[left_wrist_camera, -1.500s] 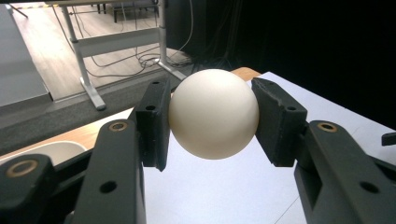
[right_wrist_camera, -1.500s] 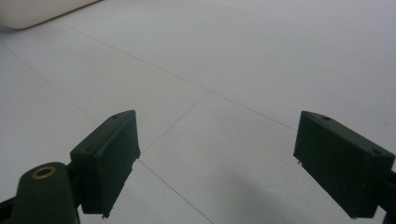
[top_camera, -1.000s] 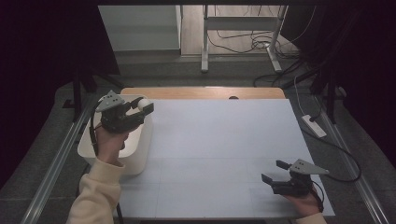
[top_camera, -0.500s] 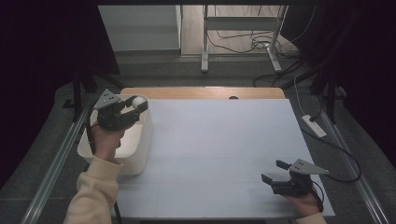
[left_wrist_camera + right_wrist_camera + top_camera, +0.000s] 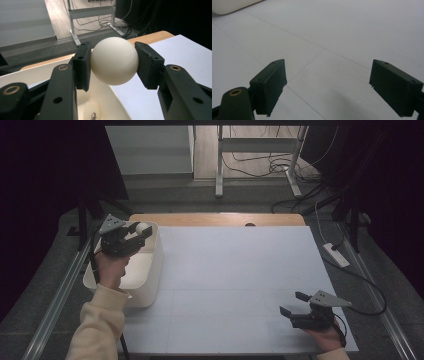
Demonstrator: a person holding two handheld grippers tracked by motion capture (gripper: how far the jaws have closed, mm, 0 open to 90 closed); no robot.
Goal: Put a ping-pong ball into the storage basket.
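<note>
A cream-white ball (image 5: 114, 60) sits clamped between the two black jaws of my left gripper (image 5: 112, 62), which is shut on it. In the high view that ball (image 5: 142, 228) hangs over the far end of a white tub (image 5: 150, 285) at the table's left, held by the left gripper (image 5: 141, 231). Down inside the tub lies another pale ball (image 5: 92, 111) with small print on it. My right gripper (image 5: 295, 303) rests low at the table's near right corner, its jaws open with nothing between them (image 5: 327, 87).
The white table top (image 5: 235, 270) stretches between the tub and the right gripper. A wooden strip (image 5: 220, 219) edges the far side. Metal rails run along both sides, and a power strip (image 5: 336, 255) with cables lies on the floor at the right.
My left gripper has carried the ball slightly to the left, over the tub's far end. The right gripper has stayed where it was.
</note>
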